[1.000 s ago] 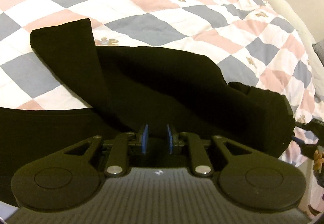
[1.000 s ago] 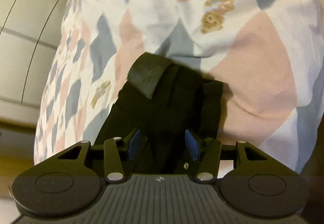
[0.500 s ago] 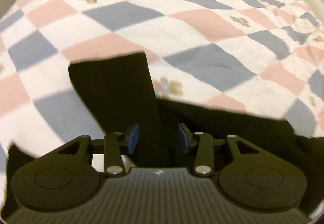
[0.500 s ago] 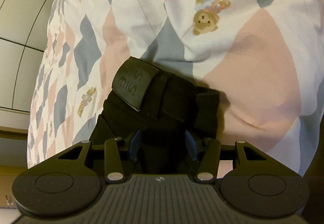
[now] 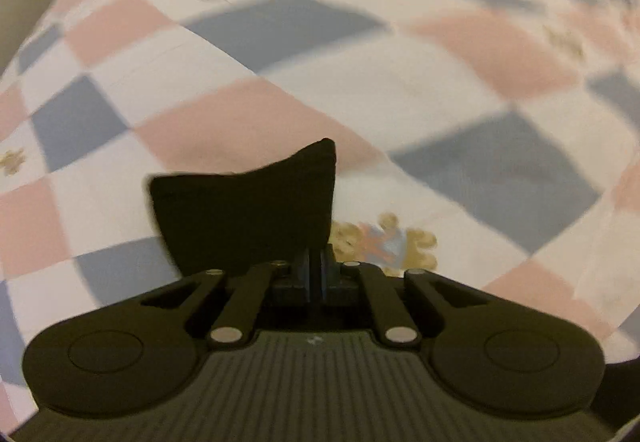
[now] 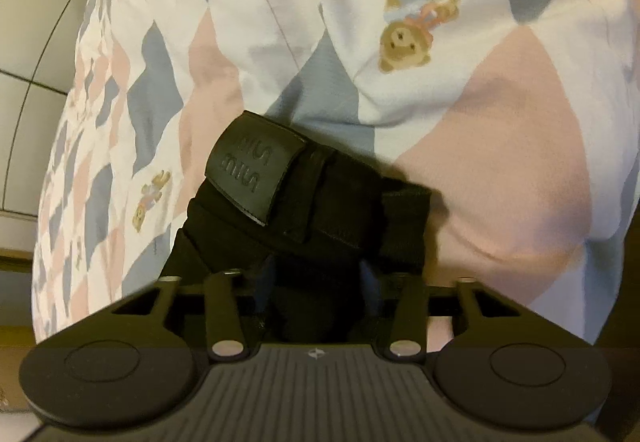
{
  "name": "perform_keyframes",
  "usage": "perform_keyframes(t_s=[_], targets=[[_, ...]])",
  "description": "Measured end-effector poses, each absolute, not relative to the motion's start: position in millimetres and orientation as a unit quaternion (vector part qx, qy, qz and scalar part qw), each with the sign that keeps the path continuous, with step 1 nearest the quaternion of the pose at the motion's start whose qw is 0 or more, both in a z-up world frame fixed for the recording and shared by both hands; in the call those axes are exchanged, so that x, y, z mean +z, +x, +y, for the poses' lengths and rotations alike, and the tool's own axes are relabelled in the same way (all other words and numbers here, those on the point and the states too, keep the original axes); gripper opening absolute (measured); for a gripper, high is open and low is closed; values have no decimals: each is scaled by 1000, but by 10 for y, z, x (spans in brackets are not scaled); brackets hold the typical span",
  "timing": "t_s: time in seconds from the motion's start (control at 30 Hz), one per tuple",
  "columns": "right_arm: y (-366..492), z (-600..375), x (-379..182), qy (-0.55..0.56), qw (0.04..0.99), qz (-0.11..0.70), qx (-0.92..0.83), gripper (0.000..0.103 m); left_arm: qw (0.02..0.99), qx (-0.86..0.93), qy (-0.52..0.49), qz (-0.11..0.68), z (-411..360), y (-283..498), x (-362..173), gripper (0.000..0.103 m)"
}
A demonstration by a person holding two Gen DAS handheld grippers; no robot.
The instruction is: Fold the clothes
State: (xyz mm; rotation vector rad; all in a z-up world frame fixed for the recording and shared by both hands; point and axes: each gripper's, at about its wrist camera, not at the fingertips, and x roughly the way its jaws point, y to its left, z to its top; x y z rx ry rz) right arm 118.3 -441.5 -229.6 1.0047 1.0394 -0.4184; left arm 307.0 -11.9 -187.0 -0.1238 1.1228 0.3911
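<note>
The black trousers (image 6: 320,202) stretch between both grippers above the bed (image 5: 360,90): left gripper (image 5: 316,270) jaws pinch the leg end, right gripper (image 6: 318,282) jaws straddle the waistband, grip unclear.

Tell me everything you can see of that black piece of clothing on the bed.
The black garment is dark, matte, thick-looking fabric. The right wrist view shows a bunched end bearing a stitched leather-like patch with embossed lettering, lying on the checked quilt; the right gripper straddles it, blue pads apart on either side. In the blurred left wrist view, a flat end stands up from the left gripper, whose pads are pinched on it.
</note>
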Motion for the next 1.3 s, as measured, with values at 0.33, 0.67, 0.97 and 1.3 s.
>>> perform_keyframes(t_s=[0.33,0.67,0.97,1.3], targets=[[1216,-4609,-1717,433,766,459,-123,8,830,293,-197,432,746,1318,-1115,5],[966,-4713,-2227,420,726,515,-176,14,732,381,-395,403,1031,22,-2093,9],[931,-4749,-2267,507,724,450,-133,43,734,369,-415,391,1104,133,-2085,24],[1032,-4736,-2439,504,721,453,-145,42,752,353,-348,435,1011,253,-2066,25]])
